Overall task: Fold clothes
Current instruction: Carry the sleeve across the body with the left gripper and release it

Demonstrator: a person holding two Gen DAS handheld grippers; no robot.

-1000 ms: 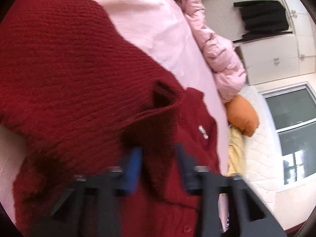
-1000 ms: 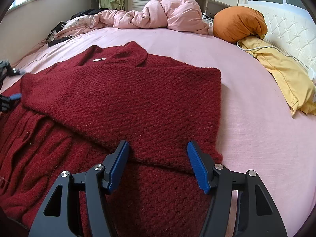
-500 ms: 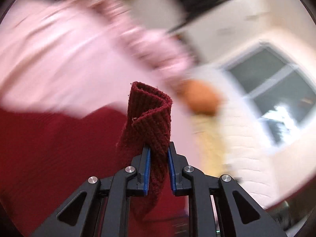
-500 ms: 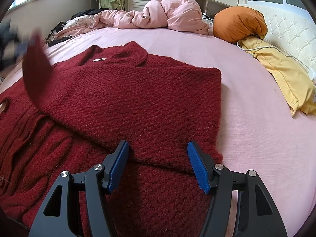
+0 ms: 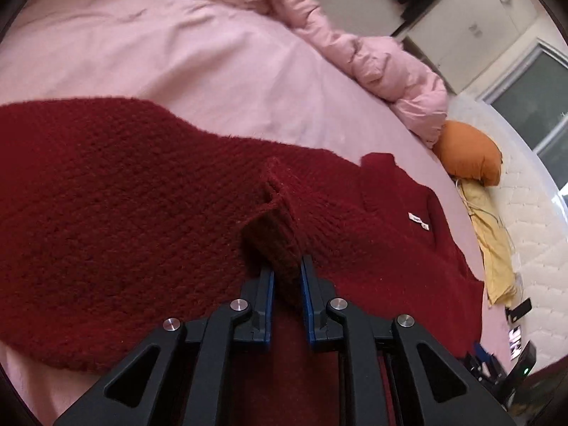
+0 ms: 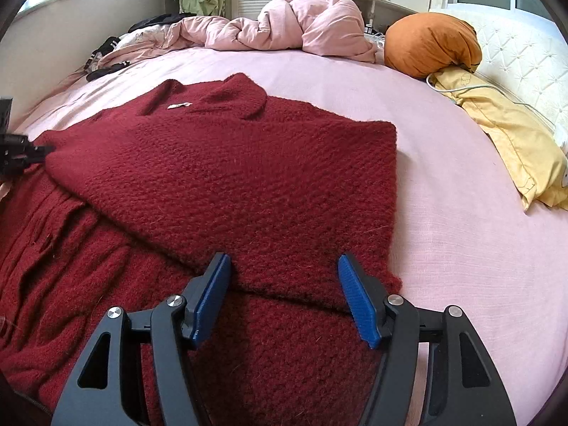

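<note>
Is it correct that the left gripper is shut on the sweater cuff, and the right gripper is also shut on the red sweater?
Not quite. The left gripper is shut on the sweater cuff, but the right wrist view shows the right gripper open, its jaws wide apart above the red sweater, holding nothing.

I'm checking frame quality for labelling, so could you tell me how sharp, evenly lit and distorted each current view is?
Left wrist view: sharp on the left tongs and sweater cuff; the window is dim; the bed bows from the fisheye. Right wrist view: crisp knit on the sweater, bright window glare at top left, dark round corners.
</note>
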